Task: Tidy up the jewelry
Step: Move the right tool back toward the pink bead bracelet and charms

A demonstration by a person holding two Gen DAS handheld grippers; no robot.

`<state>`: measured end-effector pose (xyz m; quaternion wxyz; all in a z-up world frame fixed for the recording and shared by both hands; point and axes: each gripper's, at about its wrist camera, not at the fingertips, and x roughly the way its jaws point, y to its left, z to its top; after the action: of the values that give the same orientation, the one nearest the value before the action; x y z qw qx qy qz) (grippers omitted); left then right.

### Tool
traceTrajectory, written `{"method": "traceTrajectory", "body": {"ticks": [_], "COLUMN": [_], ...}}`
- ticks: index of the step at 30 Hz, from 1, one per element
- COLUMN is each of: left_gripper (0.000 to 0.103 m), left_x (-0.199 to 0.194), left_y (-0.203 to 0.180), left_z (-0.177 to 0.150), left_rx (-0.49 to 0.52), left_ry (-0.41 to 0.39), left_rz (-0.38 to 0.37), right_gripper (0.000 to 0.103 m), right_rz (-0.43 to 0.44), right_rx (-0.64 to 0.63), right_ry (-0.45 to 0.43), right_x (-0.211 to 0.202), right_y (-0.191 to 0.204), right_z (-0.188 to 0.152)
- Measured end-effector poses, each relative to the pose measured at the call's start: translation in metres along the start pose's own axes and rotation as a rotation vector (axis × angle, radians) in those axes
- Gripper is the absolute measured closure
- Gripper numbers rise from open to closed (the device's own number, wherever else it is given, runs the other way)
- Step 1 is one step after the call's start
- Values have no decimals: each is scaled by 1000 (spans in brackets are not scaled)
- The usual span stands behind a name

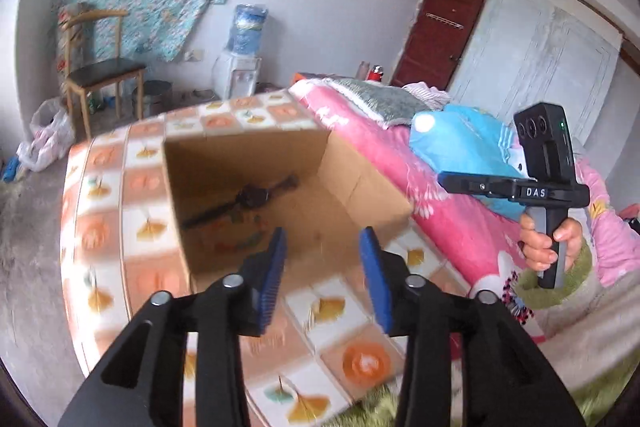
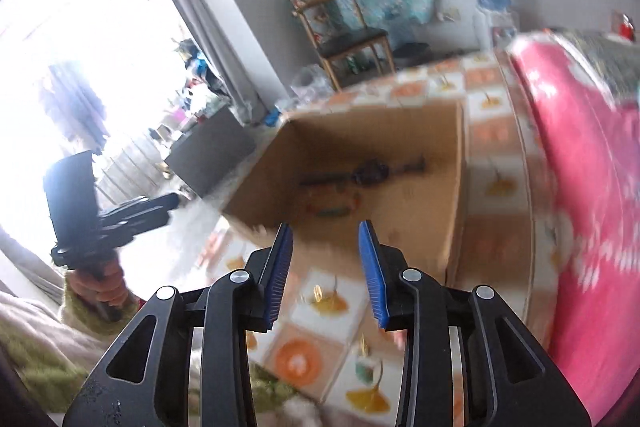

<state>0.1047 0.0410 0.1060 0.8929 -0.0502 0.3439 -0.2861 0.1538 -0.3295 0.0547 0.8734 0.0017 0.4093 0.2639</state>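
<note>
- Ahead of and below both of our grippers sits the open box (image 1: pixel 248 187) on the tiled worktop (image 1: pixel 144 227), and the jewelry lies on its floor.
- Our left gripper (image 1: pixel 323 239) stands partly open with nothing between its blue pads (image 1: pixel 276 259); our right gripper (image 2: pixel 325 233) is likewise partly open and empty.
- A dark watch (image 1: pixel 244 201) lies on the box floor, strap stretched out, its long axis running roughly across both views, tilted slightly in the left one.
- Just nearer to us than the watch lie some small coloured pieces (image 2: pixel 334 205); they are too blurred for us to name.
- Both grippers hover above the near edge of the box, neither touching it nor its contents. We judge neither hand clearly nearer to the watch.
- Any reach for the watch would have to go down over the near wall of the box, which stands between us and the box floor.
- Beside the worktop lies a pink quilt (image 1: pixel 400 163) on the bed, close to the box's right side.
- Further off are a chair (image 1: pixel 100 71) and a water dispenser (image 1: pixel 240 67), well clear of our work.
- Each view shows the other gripper held in a hand (image 1: pixel 548 239) off to the side, apart from the box.
</note>
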Motion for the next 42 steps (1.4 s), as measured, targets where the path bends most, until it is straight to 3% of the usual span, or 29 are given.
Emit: {"method": "traceTrajectory", "body": {"ticks": [7, 14, 18, 27, 36, 42], "left_gripper": [59, 59, 59, 68, 70, 79], "left_x": [55, 100, 111, 130, 152, 165], "left_y": [4, -12, -21, -30, -32, -28], "left_z": [-71, -106, -111, -109, -99, -99], "left_rx": [-105, -4, 53, 155, 225, 247], "left_ry": [168, 239, 226, 230, 239, 278], "left_rz": [115, 183, 188, 200, 195, 176], "right_gripper": [69, 75, 80, 80, 80, 80], "right_rz": [-94, -152, -138, -228, -221, -218], "right_rx": [135, 129, 123, 42, 87, 100], "right_ry": [173, 249, 240, 245, 244, 227], "right_x": [47, 75, 85, 95, 97, 93], "right_y": [-19, -21, -12, 0, -9, -11], "right_z": [-68, -96, -101, -109, -111, -109]}}
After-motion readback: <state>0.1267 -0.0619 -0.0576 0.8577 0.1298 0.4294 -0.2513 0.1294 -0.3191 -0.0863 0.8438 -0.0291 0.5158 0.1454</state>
